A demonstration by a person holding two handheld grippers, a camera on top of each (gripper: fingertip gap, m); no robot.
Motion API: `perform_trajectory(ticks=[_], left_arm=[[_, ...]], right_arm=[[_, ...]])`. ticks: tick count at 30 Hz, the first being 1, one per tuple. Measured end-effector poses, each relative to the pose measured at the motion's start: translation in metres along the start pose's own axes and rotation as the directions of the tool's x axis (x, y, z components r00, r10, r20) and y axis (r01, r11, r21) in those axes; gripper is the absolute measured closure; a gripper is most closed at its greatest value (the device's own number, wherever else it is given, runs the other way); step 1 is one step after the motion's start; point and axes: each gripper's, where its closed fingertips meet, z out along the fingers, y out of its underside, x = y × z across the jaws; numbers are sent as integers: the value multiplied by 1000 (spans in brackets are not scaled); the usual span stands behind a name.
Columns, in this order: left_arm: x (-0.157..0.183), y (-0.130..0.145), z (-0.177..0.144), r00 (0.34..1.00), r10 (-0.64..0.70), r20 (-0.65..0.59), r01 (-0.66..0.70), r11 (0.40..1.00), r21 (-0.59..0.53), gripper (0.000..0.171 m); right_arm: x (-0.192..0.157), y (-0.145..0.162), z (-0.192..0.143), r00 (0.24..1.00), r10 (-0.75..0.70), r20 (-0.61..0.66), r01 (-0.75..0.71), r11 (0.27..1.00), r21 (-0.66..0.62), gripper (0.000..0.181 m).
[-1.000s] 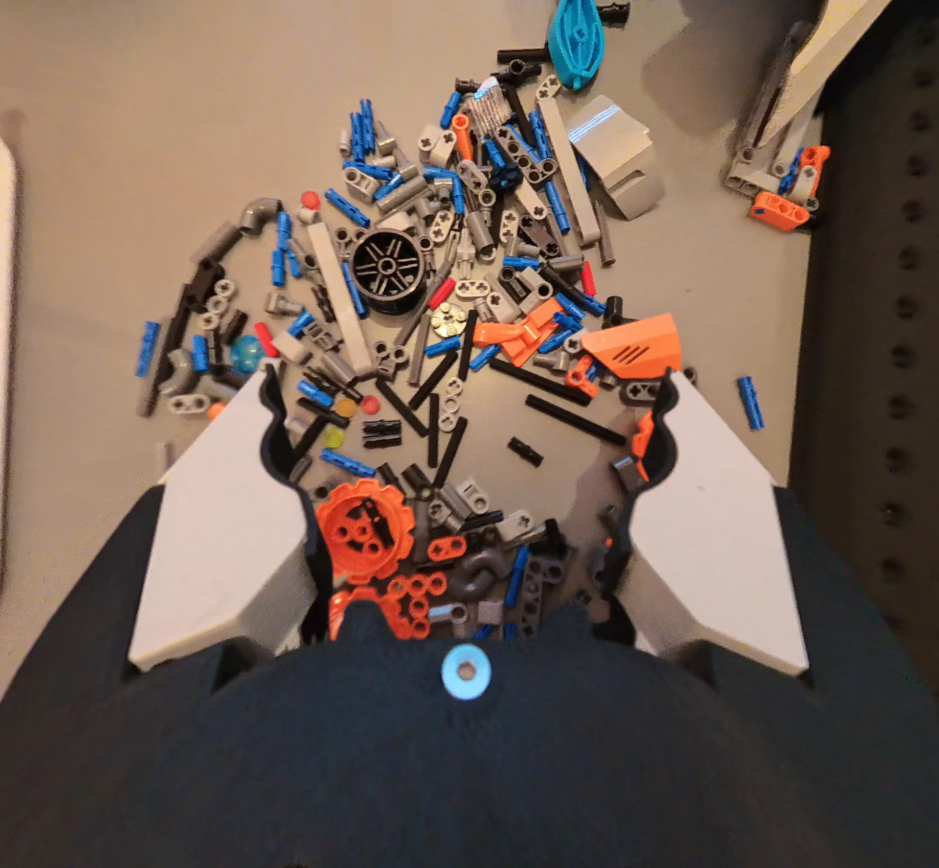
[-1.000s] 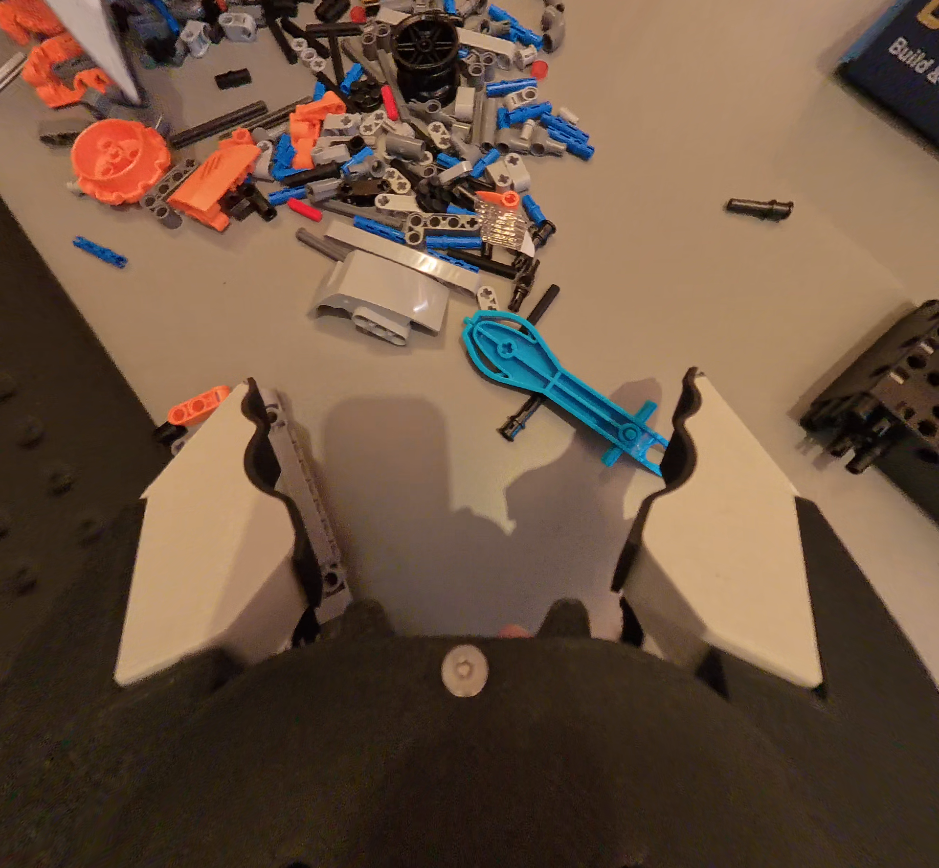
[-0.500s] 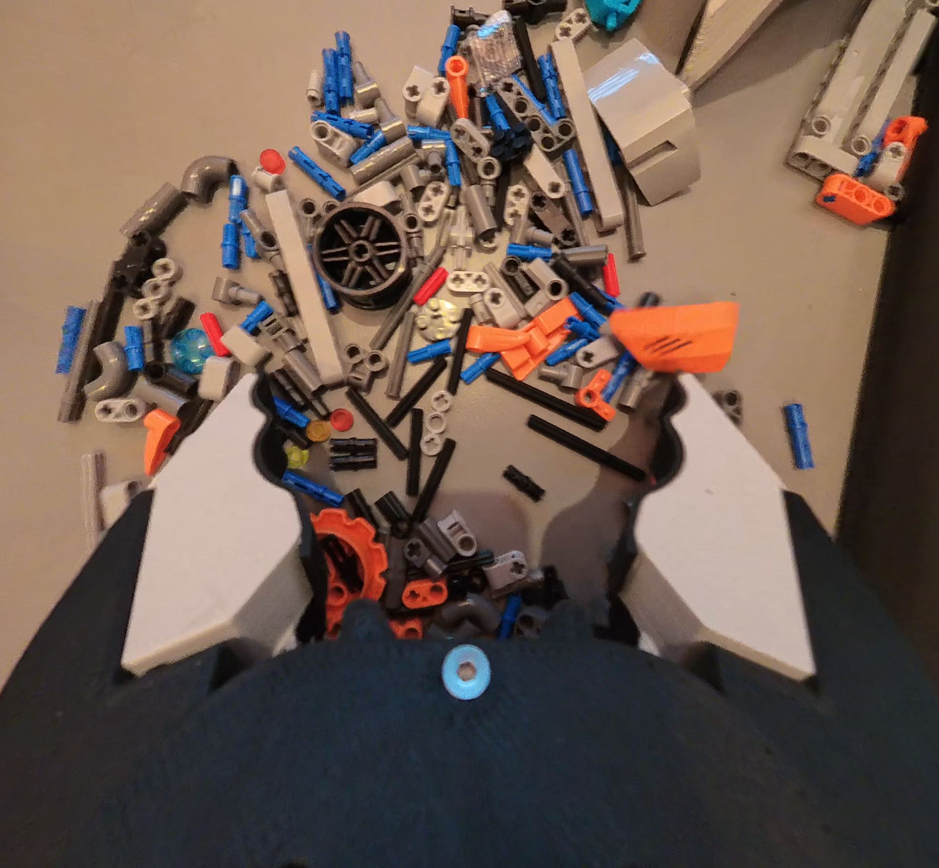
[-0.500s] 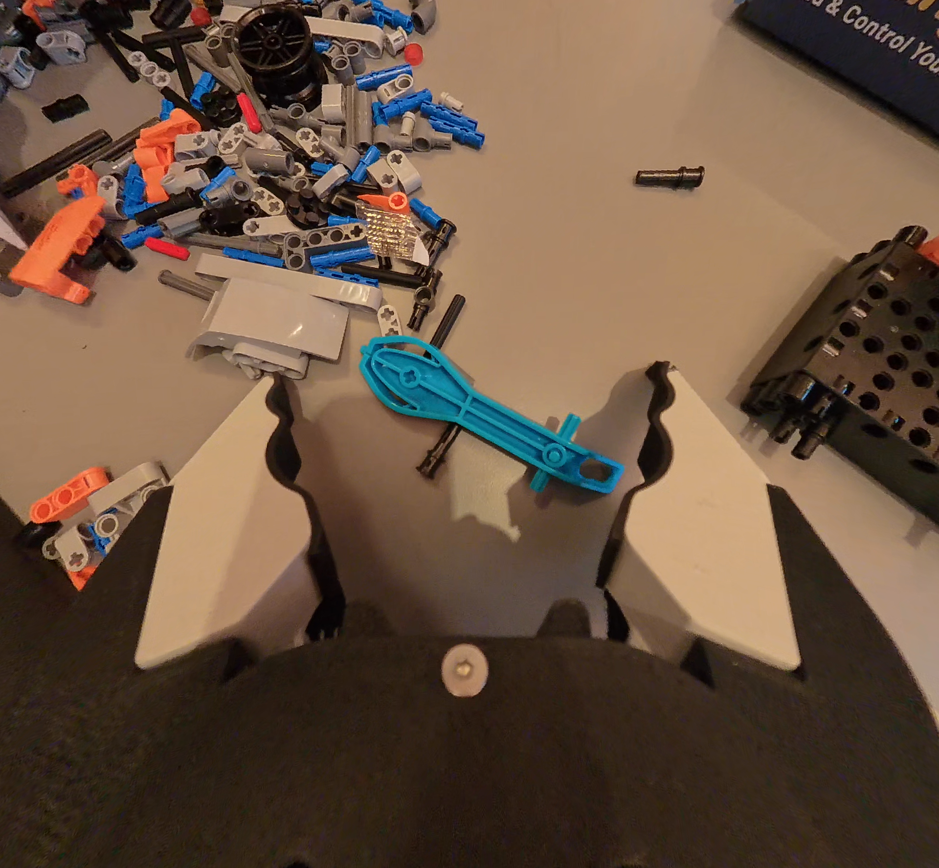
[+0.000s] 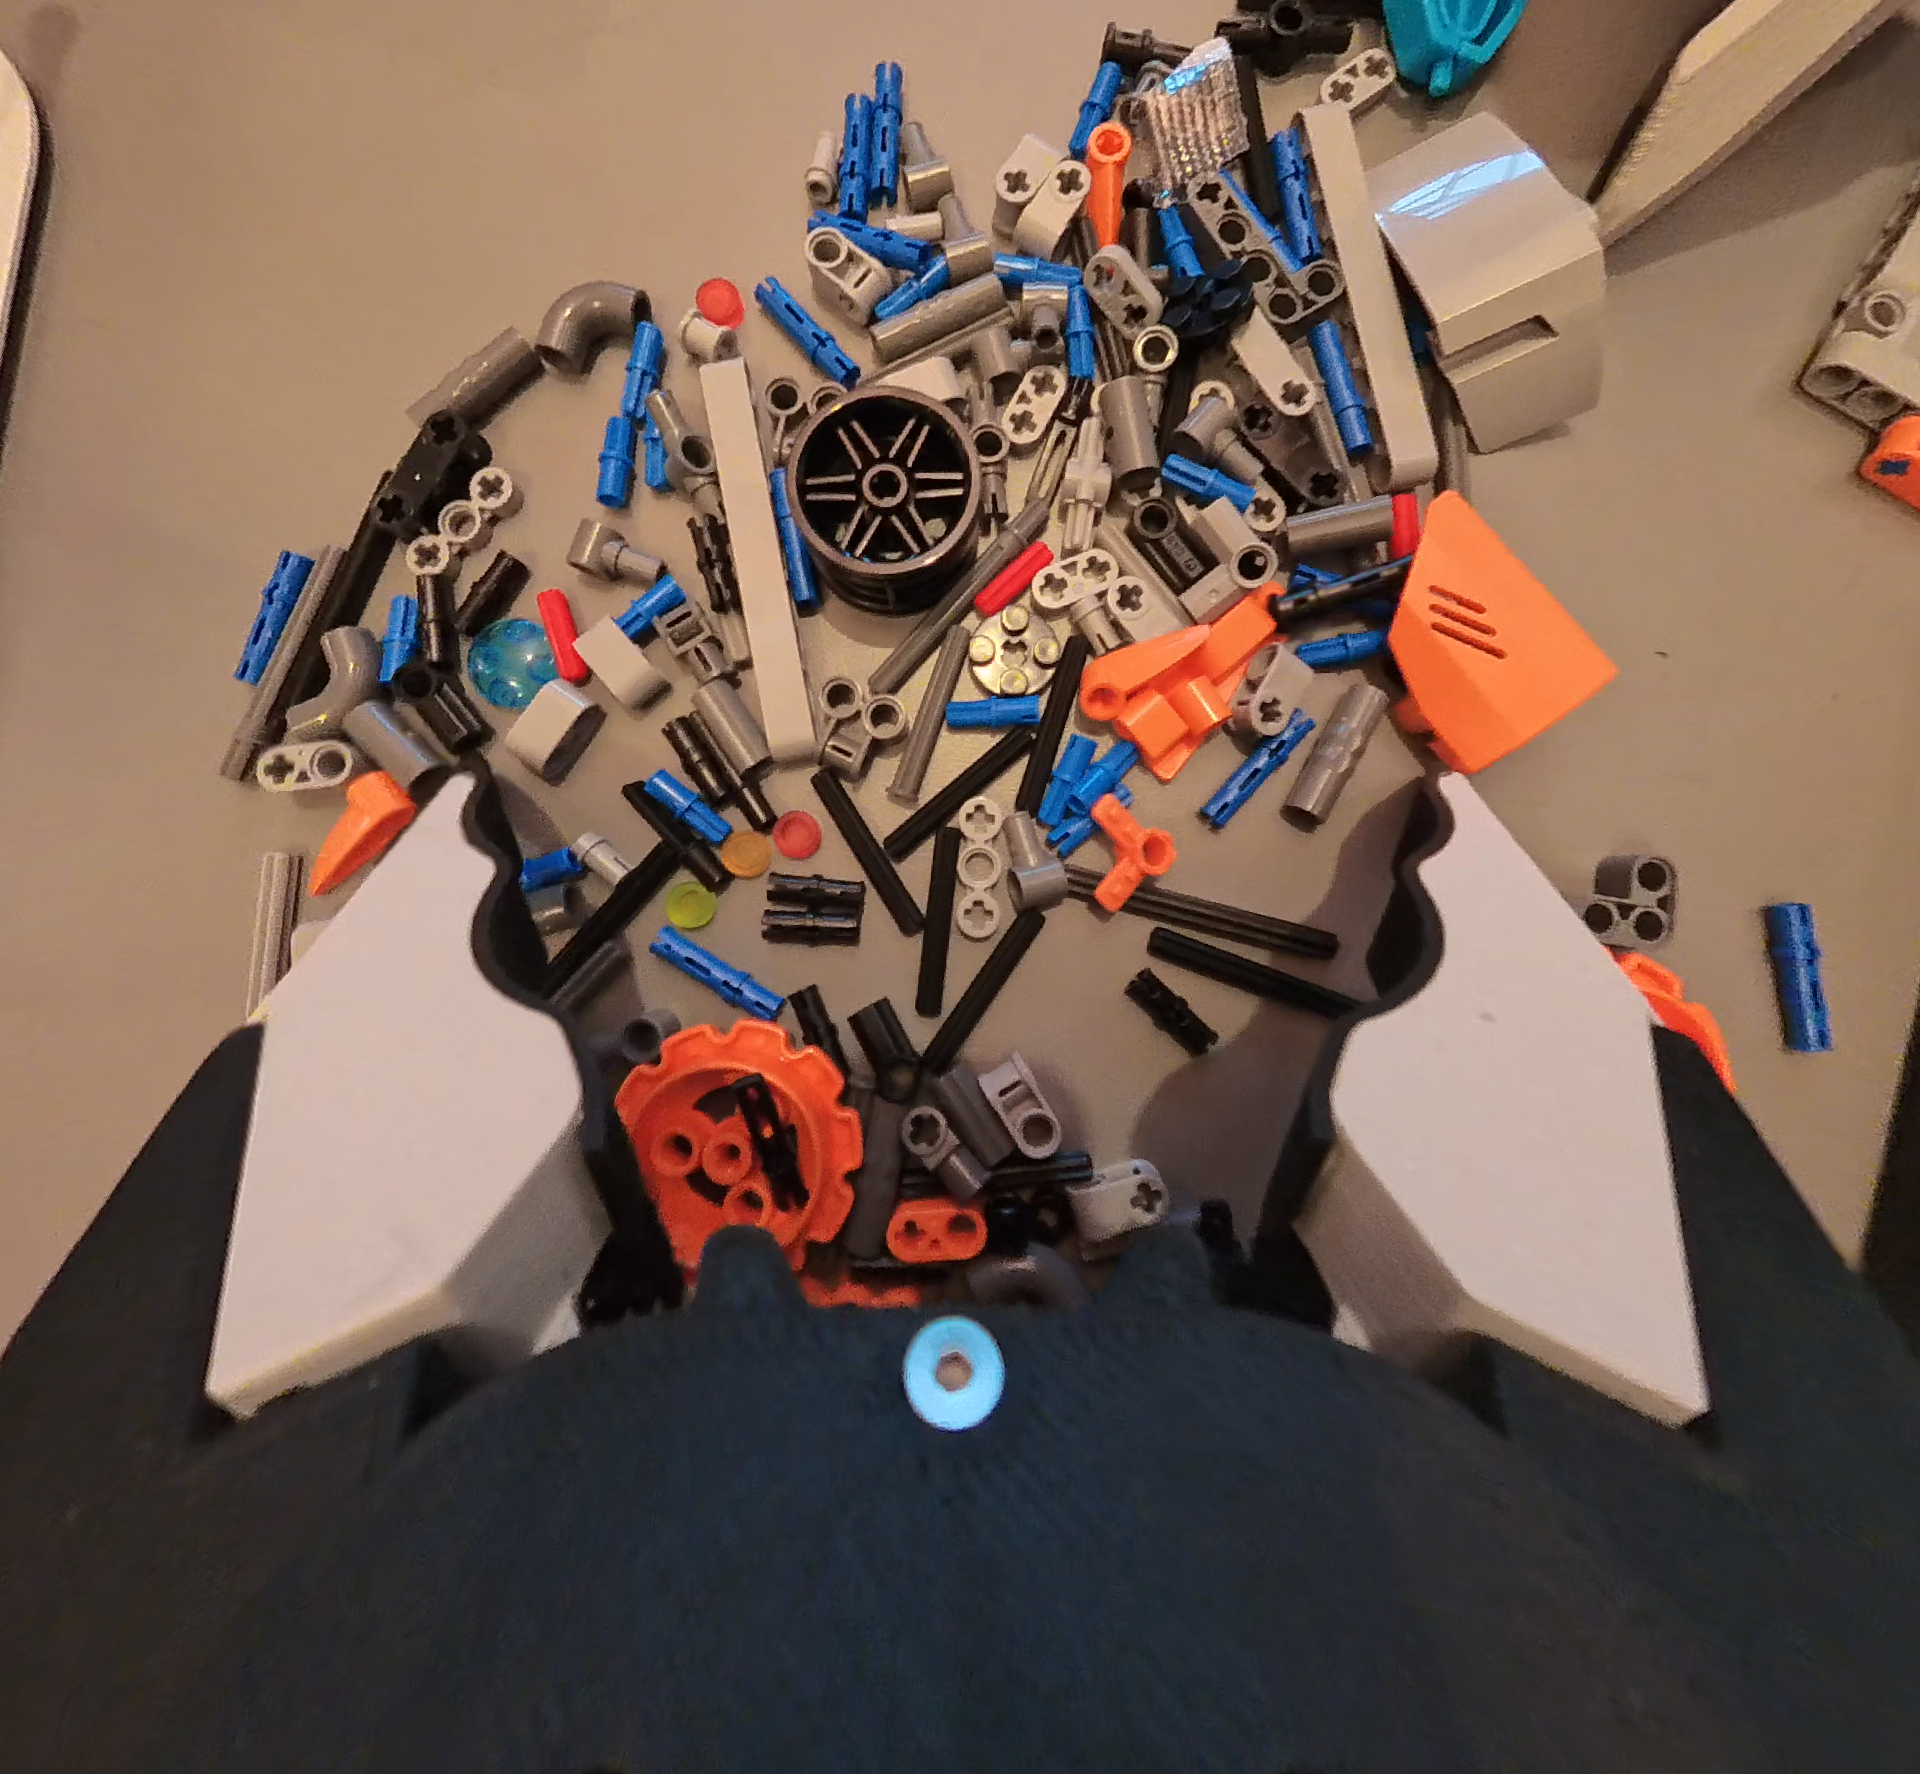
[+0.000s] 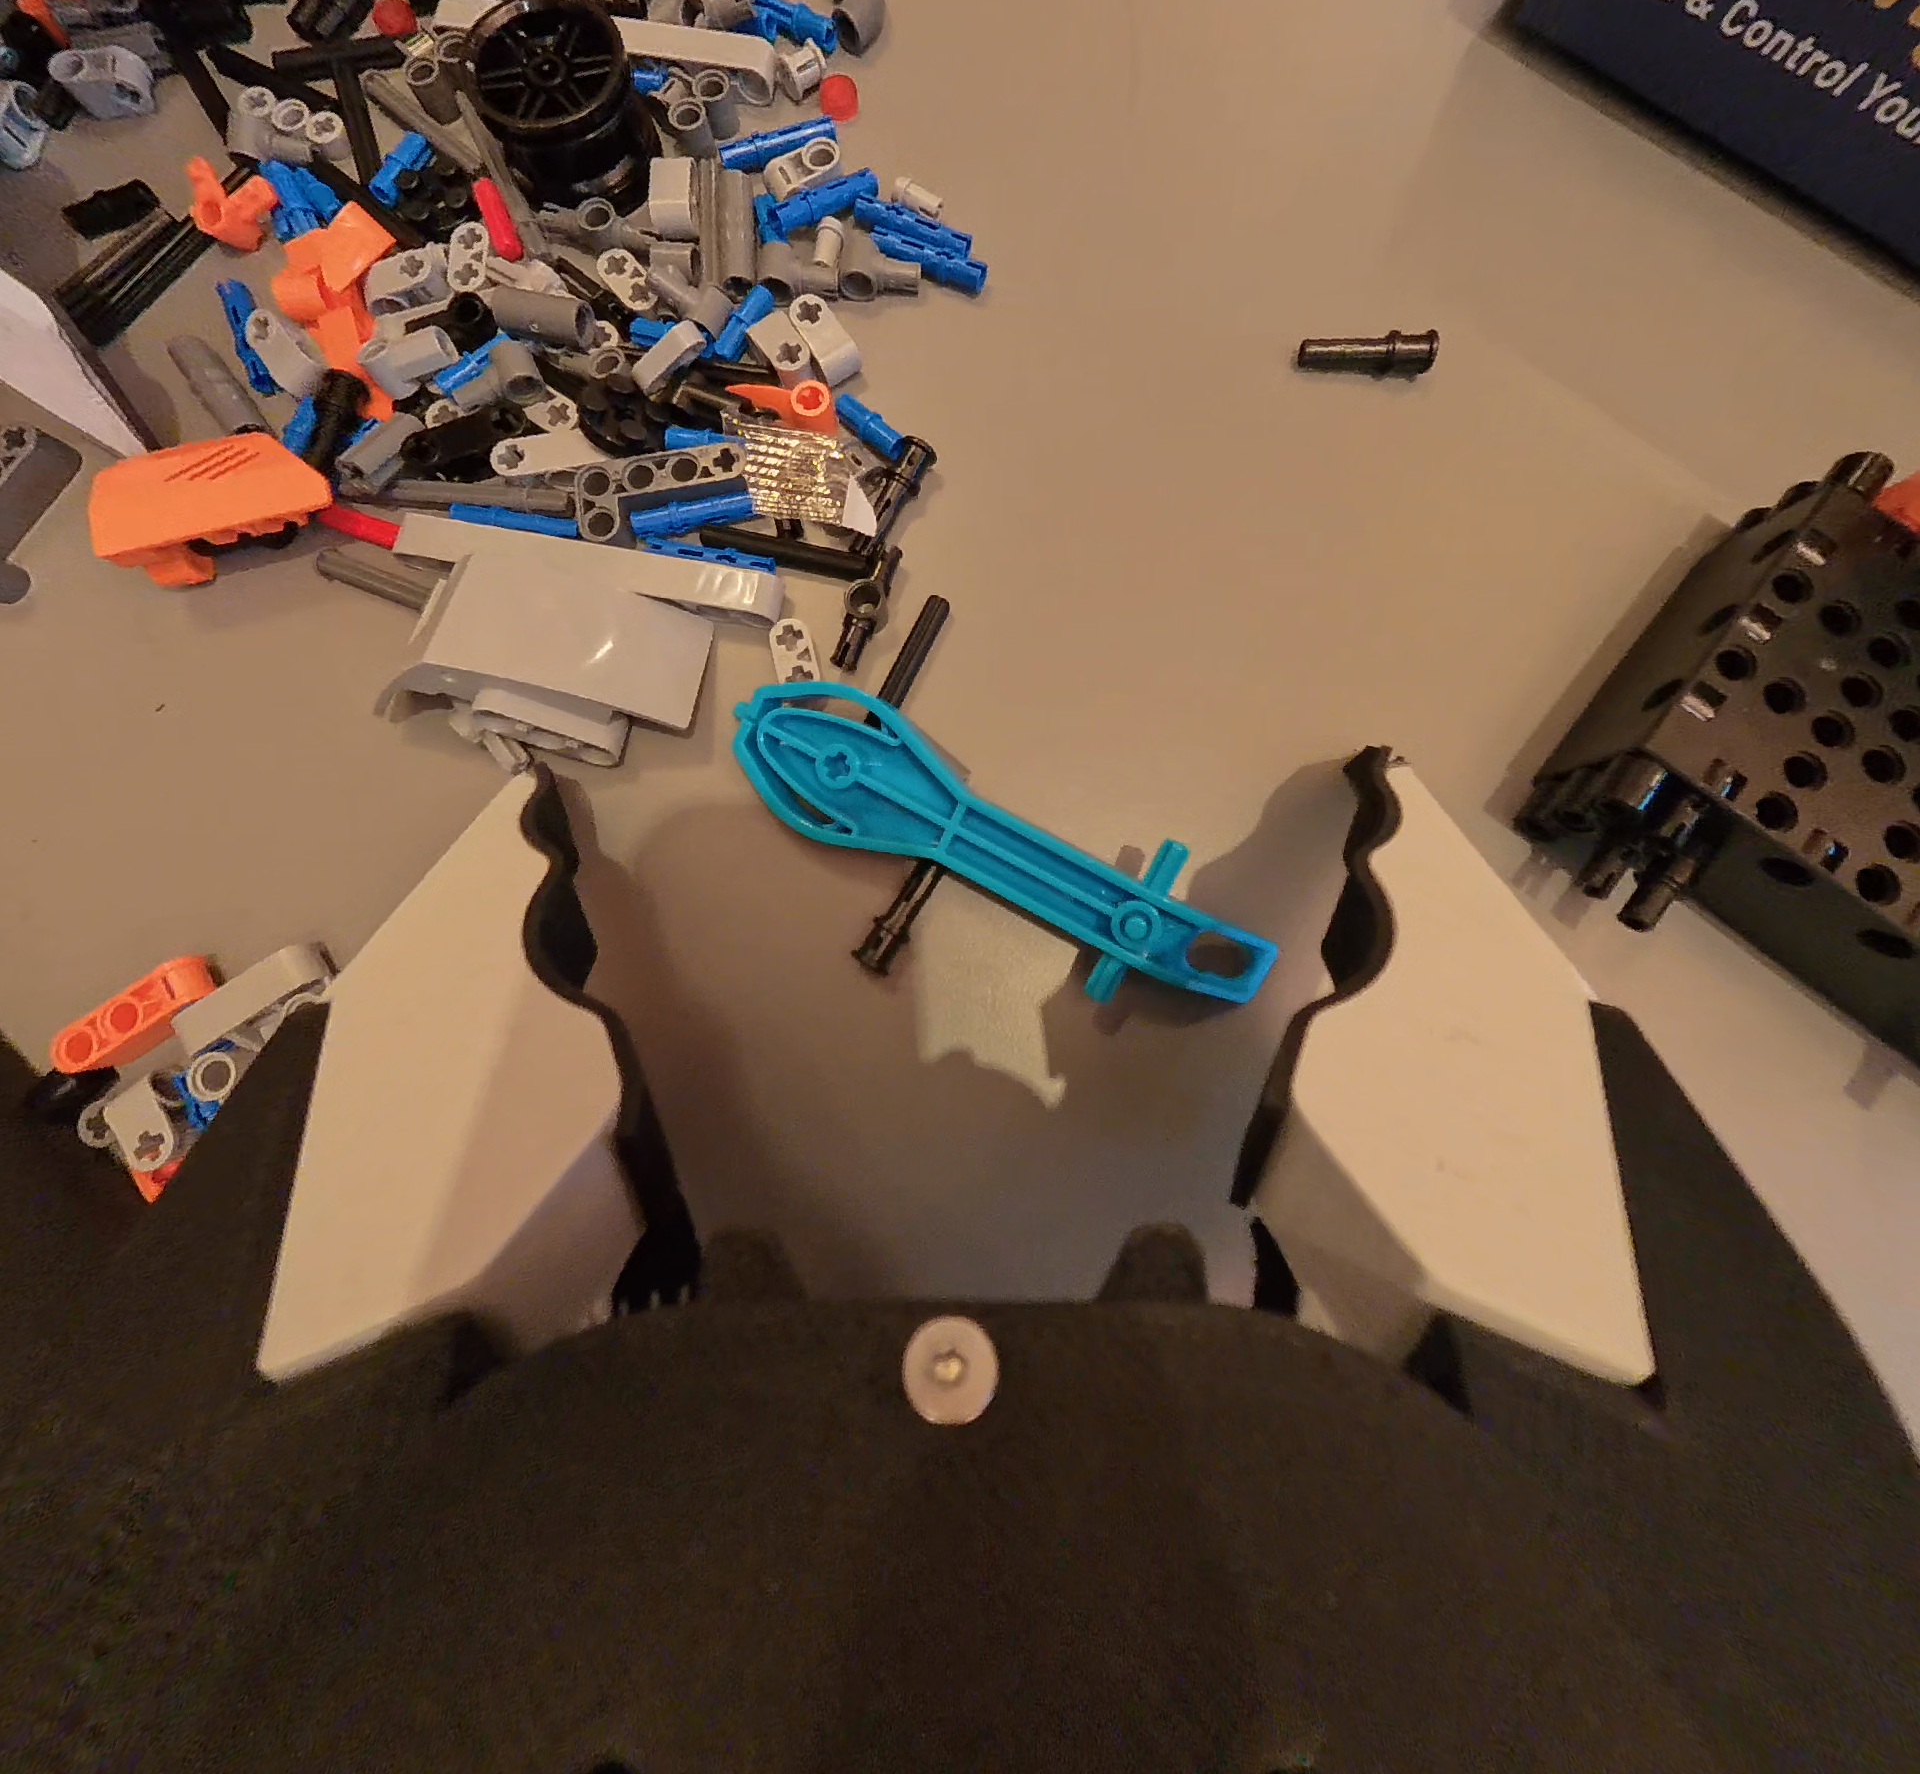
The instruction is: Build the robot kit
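Two spread grippers: left (image 5: 951,893) over plastic bricks (image 5: 935,519), right (image 6: 956,851) over ribbed turquoise tool (image 6: 977,841).

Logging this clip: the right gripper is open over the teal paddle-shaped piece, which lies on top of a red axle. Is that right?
Not quite: the axle is black, not red. In the right wrist view the right gripper is open over the teal paddle-shaped piece, which lies across a thin black axle on the grey table.
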Motion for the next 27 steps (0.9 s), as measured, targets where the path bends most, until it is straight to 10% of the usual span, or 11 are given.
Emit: perform_trajectory(ticks=[21, 27], left_arm=[[-1, 1, -1, 1000, -10, 9, 10, 1000, 28, 14], [-1, 1, -1, 1000, -11, 9, 10, 1000, 28, 14]], right_arm=[[15, -5, 0, 989, 108, -105, -106, 994, 21, 55], [48, -9, -12, 926, 162, -340, -140, 986, 89, 121]])
